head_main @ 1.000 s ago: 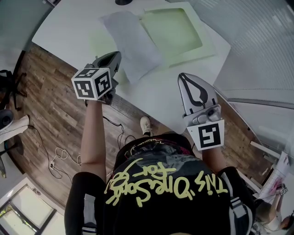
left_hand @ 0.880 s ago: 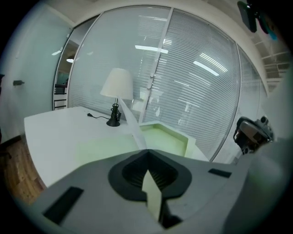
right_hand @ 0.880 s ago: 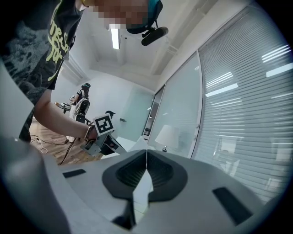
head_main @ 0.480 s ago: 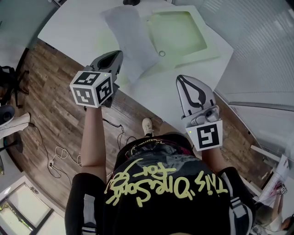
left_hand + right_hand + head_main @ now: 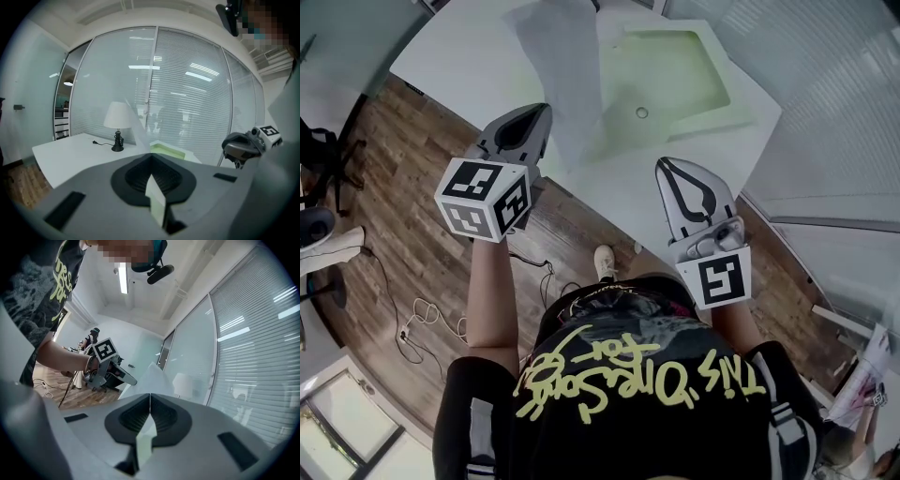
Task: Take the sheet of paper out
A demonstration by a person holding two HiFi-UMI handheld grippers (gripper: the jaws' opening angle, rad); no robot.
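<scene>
From the head view: finds the left gripper [image 5: 540, 117] up over the near edge of the white table [image 5: 459, 56], clamped on a lower corner of the sheet of paper [image 5: 567, 75]. Shows that sheet lifted and slanting away across the left border of the pale green folder [image 5: 739, 106]. Puts the right gripper [image 5: 669, 169] near the folder's front edge, over bare tabletop. Cannot confirm a free far end for the sheet there: cut off by the top of the frame. From the left gripper view: shows jaws pressed together on a thin pale strip, the translucent sheet rising just ahead. From the right gripper view: shows jaws meeting as well, a pale green-white sliver in the throat behind them; cannot tell folder edge from tabletop seen through the gap. Judging from all three: gripped, lifted and probably largely drawn out; leaves pulling the far end clear of the folder and laying the sheet down.
</scene>
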